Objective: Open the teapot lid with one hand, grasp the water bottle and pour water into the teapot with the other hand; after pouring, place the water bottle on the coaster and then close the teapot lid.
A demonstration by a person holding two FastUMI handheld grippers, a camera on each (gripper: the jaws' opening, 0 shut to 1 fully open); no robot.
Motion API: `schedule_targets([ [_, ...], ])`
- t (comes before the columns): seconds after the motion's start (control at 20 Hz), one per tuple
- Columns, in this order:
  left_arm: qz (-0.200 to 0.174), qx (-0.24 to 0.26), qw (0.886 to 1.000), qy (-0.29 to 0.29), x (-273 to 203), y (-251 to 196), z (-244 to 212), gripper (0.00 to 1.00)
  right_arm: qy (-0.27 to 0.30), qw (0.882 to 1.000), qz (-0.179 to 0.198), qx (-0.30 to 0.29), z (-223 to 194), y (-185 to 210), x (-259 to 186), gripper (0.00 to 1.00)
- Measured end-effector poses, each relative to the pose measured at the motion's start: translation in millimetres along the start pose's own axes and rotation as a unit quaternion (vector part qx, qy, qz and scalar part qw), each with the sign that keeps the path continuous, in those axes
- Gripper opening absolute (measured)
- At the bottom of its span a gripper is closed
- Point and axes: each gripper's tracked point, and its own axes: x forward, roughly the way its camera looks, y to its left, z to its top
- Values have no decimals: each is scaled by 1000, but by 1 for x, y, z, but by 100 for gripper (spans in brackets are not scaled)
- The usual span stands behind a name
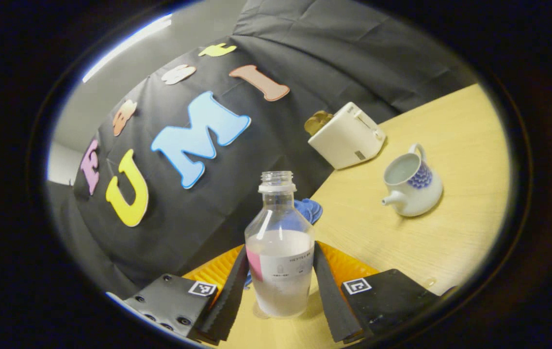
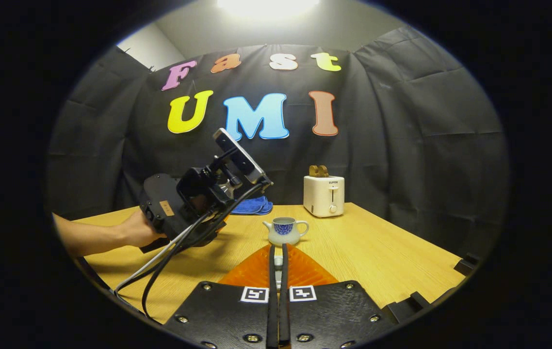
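Clearly, the wooden table [image 2: 378, 252] is the largest thing, running back to the black cloth wall. On its far part stands a white toaster [image 2: 324, 195] with two brown slices in its slots, and near the wall lies a folded blue cloth [image 2: 252, 206].

In the right gripper view, the left gripper [image 2: 184, 203] is seen from the side, tilted, with a hand [image 2: 138, 229] holding it from the rear and black cables hanging from it to the table. In the left gripper view, this gripper's two fingers stand on both sides of the water bottle [image 1: 280, 242] and press on its lower body. The bottle has no cap, is upright between the fingers and is about half full of water. Whether its base touches the table, I cannot tell.

The teapot [image 1: 411, 182] stands on the table between the toaster and the bottle, well apart from the bottle. It is white with a blue pattern; its mouth is uncovered and its inside is visible.

The right gripper [image 2: 278, 261] is low over the near table, pointing at the teapot. Its fingers are almost together, with a small pale thing between them; what it is, I cannot tell.
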Motion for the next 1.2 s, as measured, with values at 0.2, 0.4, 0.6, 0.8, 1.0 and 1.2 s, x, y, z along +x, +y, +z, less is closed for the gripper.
schedule_targets([
  [0.2, -19, 80, 997, 9, 6, -19, 4, 84, 1, 1000, -2, 2, -3, -2, -8, 1],
  [0.4, -32, 150, 988, 9, 14, -34, 13, 84, 2, 1000, 1, 4, -5, -5, -11, 1],
  [0.6, -36, 216, 976, 7, 8, -43, 26, 84, 5, 1000, -4, 9, -8, -12, -9, 1],
  [0.8, -51, 257, 965, 19, 13, -58, 27, 84, 6, 1000, -10, 16, -9, -17, -11, 1],
  [1.0, -57, 294, 954, 18, 14, -66, 31, 84, 7, 1000, -11, 20, -12, -20, -10, 1],
  [1.2, -65, 349, 935, 23, 15, -73, 31, 84, 12, 1000, -15, 25, -15, -24, -10, 1],
])
